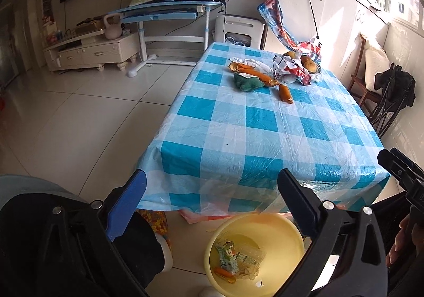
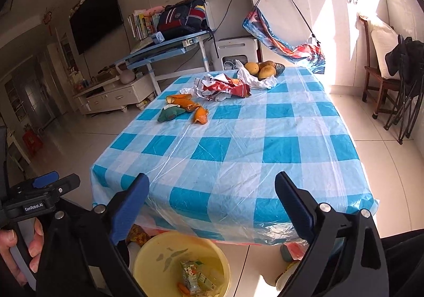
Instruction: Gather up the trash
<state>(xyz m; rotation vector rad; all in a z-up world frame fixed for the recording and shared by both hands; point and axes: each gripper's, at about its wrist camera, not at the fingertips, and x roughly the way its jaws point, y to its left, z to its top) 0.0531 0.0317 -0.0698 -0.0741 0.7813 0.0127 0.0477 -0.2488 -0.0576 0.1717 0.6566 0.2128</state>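
On the floor below the near edge of the tabletop (image 2: 238,143), a yellow bin (image 1: 281,233) holds a small drink carton (image 1: 228,257), crumpled clear wrapping and a scrap of orange peel. Both grippers hang above it with fingers spread wide and nothing between them: the left gripper (image 1: 212,207) looks down almost straight into the bin, and the right gripper (image 2: 212,209) sits just beside it, over the blue-and-white checked cloth's front edge. A hand (image 2: 18,252) grips the left tool's handle at the edge of the right view. More trash lies at the far end of the tabletop: orange peels (image 2: 190,107) next to a green soft toy (image 2: 169,114), a crumpled red-and-white wrapper (image 2: 225,88) behind them, and white paper (image 2: 254,77) beside a dish of fruit (image 2: 265,68).
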